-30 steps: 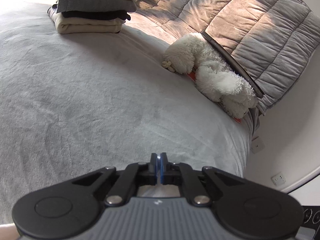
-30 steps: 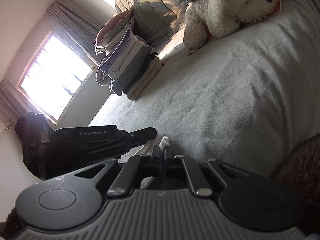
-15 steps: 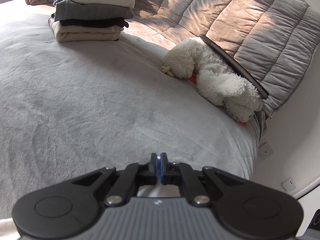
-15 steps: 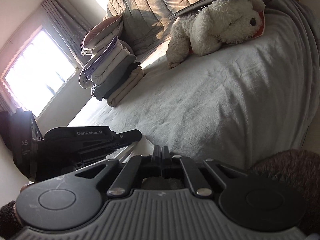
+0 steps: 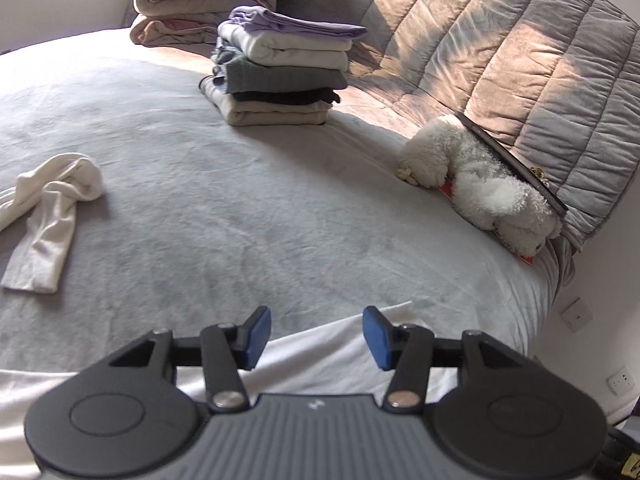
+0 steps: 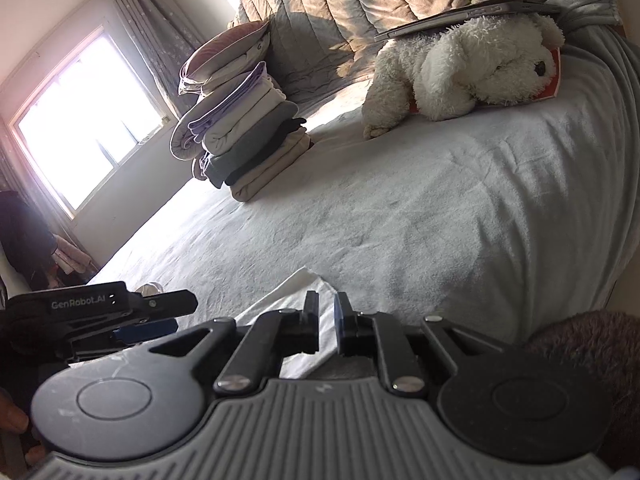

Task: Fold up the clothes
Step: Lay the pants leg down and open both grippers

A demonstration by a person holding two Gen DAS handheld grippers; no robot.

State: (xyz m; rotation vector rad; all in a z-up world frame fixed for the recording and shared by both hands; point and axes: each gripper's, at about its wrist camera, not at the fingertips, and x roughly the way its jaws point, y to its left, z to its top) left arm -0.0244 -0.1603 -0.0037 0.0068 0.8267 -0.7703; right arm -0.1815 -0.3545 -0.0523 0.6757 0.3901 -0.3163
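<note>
A white garment (image 5: pixel 312 354) lies flat on the grey bed (image 5: pixel 248 216) at its near edge, under both grippers. My left gripper (image 5: pixel 316 338) is open just above it, holding nothing. My right gripper (image 6: pixel 327 328) is open by a narrow gap over the garment's corner (image 6: pixel 296 292). The left gripper (image 6: pixel 132 314) shows at the left of the right wrist view. A stack of folded clothes (image 5: pixel 280 68) sits far back on the bed. A crumpled white garment (image 5: pixel 48 208) lies at the left.
A white plush dog (image 5: pixel 480 184) lies on a red book by the quilted grey headboard (image 5: pixel 500 48), with a dark tablet leaning over it. Folded blankets (image 5: pixel 200 4) sit behind the stack. A bright window (image 6: pixel 84 120) is at the left. The bed edge drops off at the right.
Both grippers were shut and have opened, the left wide and the right slightly. The white garment now lies released on the bed. The left view swung left, showing the crumpled garment.
</note>
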